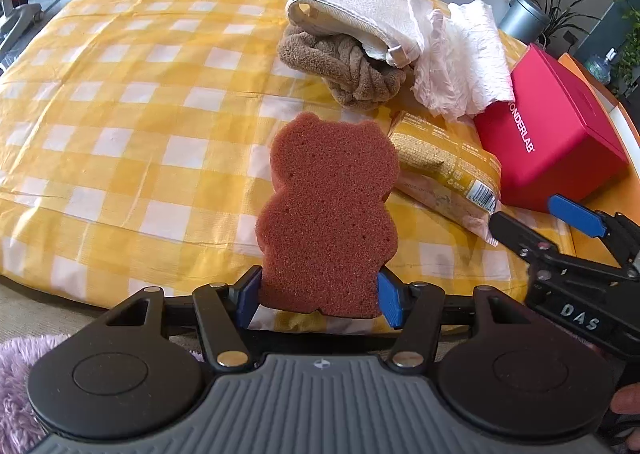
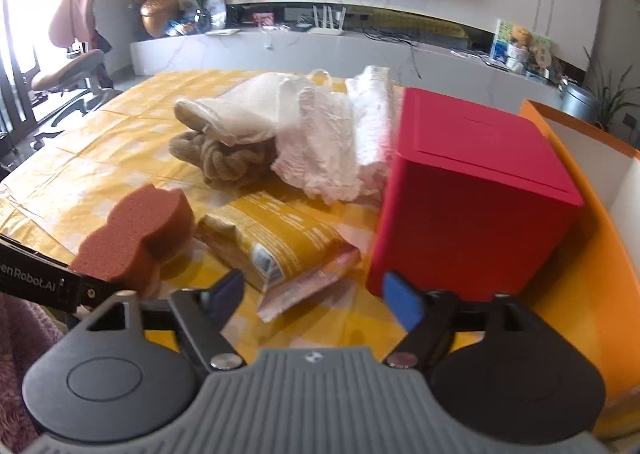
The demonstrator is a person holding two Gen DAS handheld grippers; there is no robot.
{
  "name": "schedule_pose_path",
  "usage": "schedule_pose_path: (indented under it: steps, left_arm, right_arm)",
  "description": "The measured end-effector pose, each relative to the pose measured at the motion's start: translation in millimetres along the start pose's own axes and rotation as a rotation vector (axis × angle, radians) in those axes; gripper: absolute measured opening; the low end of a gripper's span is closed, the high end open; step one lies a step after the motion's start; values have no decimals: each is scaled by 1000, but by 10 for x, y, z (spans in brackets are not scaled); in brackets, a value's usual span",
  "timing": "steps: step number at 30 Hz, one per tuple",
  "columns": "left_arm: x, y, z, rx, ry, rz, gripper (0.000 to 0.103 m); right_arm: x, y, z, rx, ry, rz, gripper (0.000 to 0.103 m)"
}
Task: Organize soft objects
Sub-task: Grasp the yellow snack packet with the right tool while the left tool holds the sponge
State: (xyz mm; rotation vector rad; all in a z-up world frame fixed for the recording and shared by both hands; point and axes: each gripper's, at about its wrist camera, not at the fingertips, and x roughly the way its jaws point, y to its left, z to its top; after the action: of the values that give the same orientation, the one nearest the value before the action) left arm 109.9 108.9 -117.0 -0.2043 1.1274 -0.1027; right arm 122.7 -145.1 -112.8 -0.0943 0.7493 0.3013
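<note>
A bear-shaped brown sponge (image 1: 330, 213), coarse and porous, stands at the centre of the left wrist view, its base pinched between the left gripper (image 1: 320, 294)'s blue pads (image 1: 390, 300) above the yellow checked cloth (image 1: 120, 93). The right gripper (image 2: 316, 300), low in its frame, spreads wide and empty before a crinkled yellow packet (image 2: 280, 246) and a red box (image 2: 472, 213). Upper centre, a knotted brown plush (image 1: 348, 69) lies under a white mitt (image 1: 360, 9).

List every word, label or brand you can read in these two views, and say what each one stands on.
"ONDERLAB", first letter hidden: side of the red box.
"DAS": body of the right gripper.
"enRobot.AI", start cut off: arm of the left gripper.
Print and barcode on the yellow packet: too small to read.
</note>
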Motion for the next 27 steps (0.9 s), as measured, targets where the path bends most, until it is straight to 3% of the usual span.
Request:
schedule_pose_path:
  steps: [4,14,17,22,26,27]
  left_arm:
    - [16,5,3,-4,-5,-9,69]
    - [89,-5,22,-5,7,-19,70]
    - [109,-2,28,-8,12,-21,70]
    - [114,3,27,-14,10,-23,70]
    - [97,-8,13,-13,5,-15,70]
    - [94,-12,9,-13,3,-8,70]
  right_arm:
    - [114,69,2,-36,-3,21,89]
    - [292,-8,-13,39,12,44,86]
    - [334,41,-26,24,23,56,76]
    - [279,162,-42,-21,8,57,41]
    - [180,248,-74,-23,34,167,34]
    - [167,281,-88,-29,45,197,26]
